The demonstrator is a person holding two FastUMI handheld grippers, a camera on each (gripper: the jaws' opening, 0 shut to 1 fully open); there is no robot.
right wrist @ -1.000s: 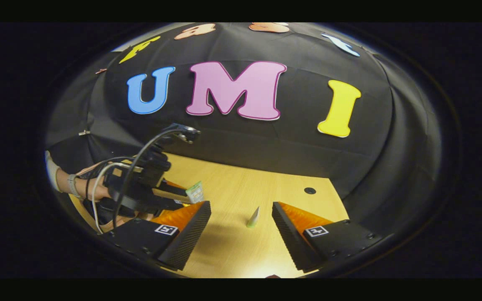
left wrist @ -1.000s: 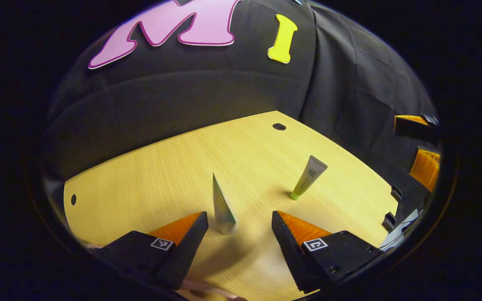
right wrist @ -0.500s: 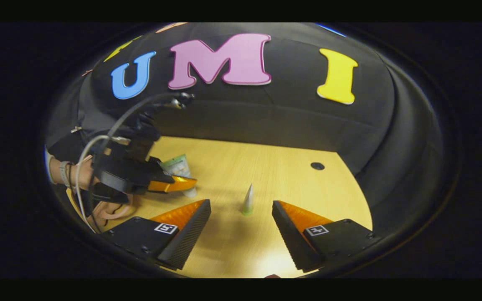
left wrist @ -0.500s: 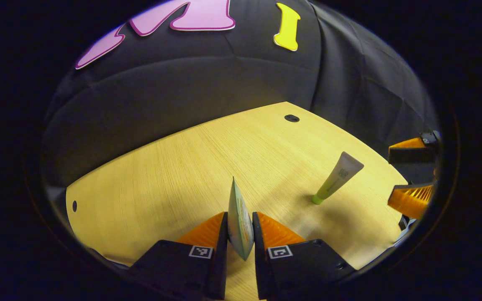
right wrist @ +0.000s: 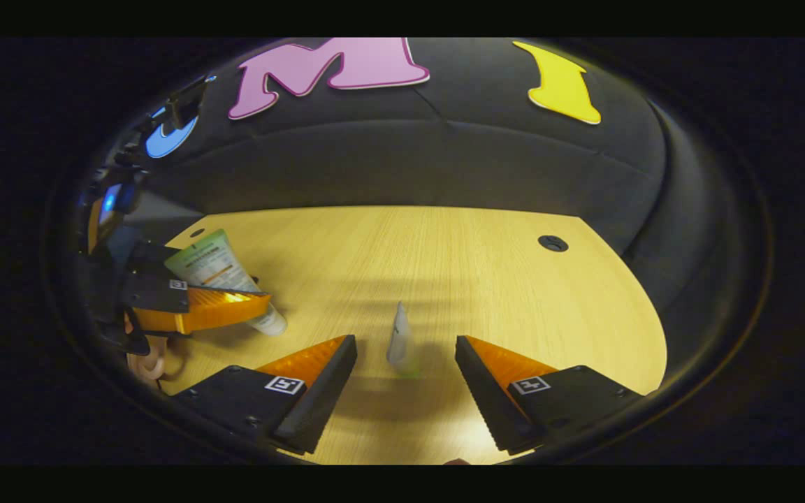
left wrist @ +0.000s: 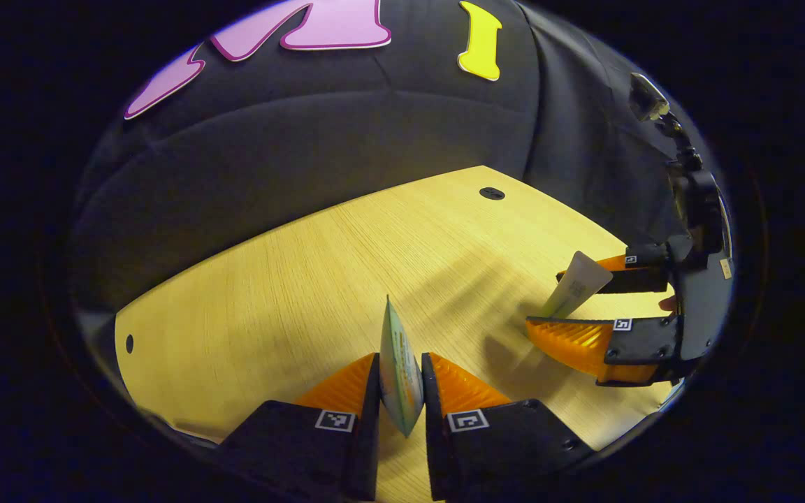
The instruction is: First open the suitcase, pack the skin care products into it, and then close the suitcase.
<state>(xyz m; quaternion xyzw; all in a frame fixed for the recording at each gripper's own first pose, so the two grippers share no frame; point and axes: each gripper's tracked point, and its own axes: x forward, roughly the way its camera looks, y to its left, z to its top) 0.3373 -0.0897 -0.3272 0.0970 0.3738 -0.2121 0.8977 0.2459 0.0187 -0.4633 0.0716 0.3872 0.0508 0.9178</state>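
Left gripper [left wrist: 400, 391] is clamping a flat green-and-white plastic tube [left wrist: 398, 374]; right gripper [right wrist: 406, 367] is gaping wide around a slim pale green-capped tube [right wrist: 400, 340], at 12 o'clock between its fingers

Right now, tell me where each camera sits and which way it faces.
Left gripper view: rides the left gripper, facing across the wooden table to the booth wall; its fingers clamp a green-white tube.
Right gripper view: rides the right gripper, facing the same wall; its open fingers flank a small green-capped tube.
Shared: table, both tubes, each other's gripper.
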